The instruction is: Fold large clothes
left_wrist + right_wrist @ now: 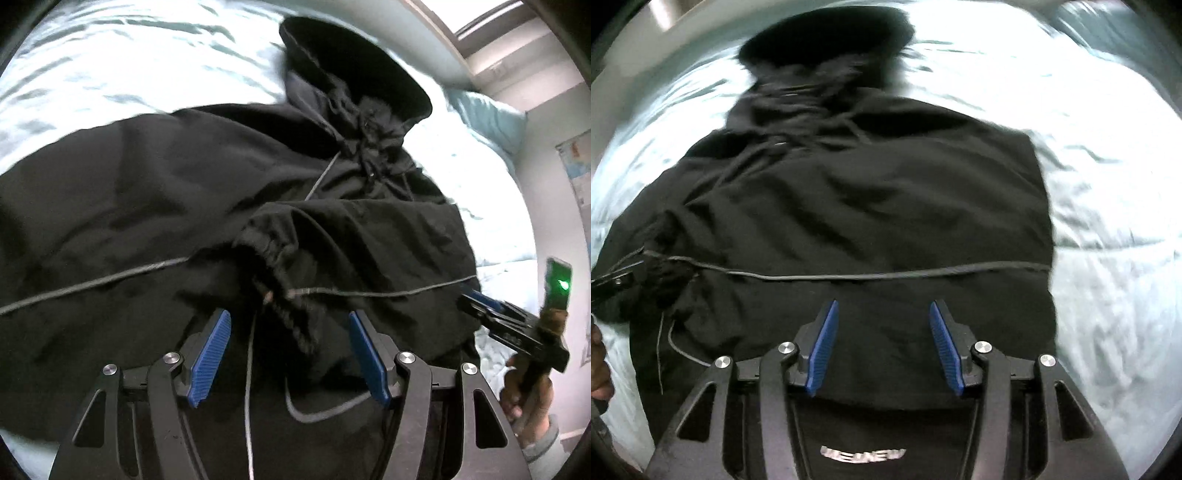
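Jacket: black hooded jacket [155, 192] spread on the bed, hood [827, 40] toward the far edge; we see one sleeve [332, 236] folded across the chest.
Left tool: left tool [290, 354] fingers spread, hovering over the sleeve cuff [266, 254], gripping nothing.
Right tool: right tool [884, 347] fingers spread, above the jacket's lower body, nothing between them.
Bed: wrinkled pale sheet [1108, 258].
Room: pillow [487, 118] at the far right corner; wall poster [580, 170].
Blur: we note the hood is smeared.
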